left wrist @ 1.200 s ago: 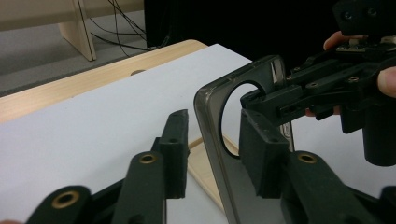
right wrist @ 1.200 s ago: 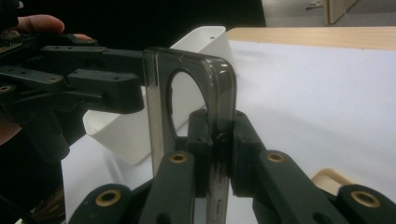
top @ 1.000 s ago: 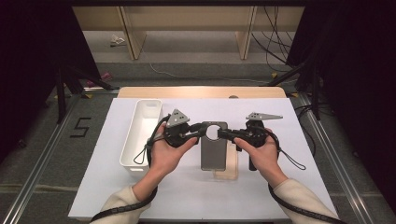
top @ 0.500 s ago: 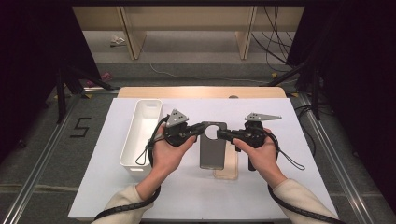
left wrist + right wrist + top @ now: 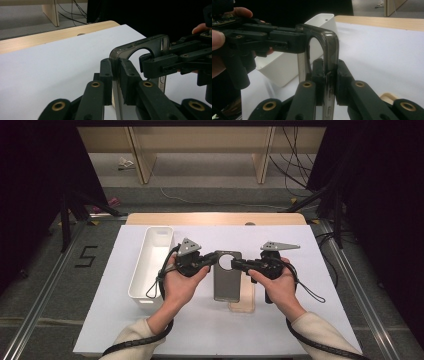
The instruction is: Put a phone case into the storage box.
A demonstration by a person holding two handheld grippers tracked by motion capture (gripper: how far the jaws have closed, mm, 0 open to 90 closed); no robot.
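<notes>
Above white table [image 5: 320, 320], both tongs [image 5: 214, 258] [image 5: 236, 265] pinch phone case [image 5: 227, 285].

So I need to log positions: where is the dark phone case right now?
In the high view the dark phone case is mid-table, pinched at its top corners by the left hand-held gripper and right hand-held gripper, right of the white bin.

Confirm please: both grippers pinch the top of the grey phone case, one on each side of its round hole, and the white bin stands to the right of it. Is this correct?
One detail is wrong. The high view shows the white bin to the left of the grey phone case, beside the left gripper. The rest holds: the right gripper also pinches the top.
</notes>
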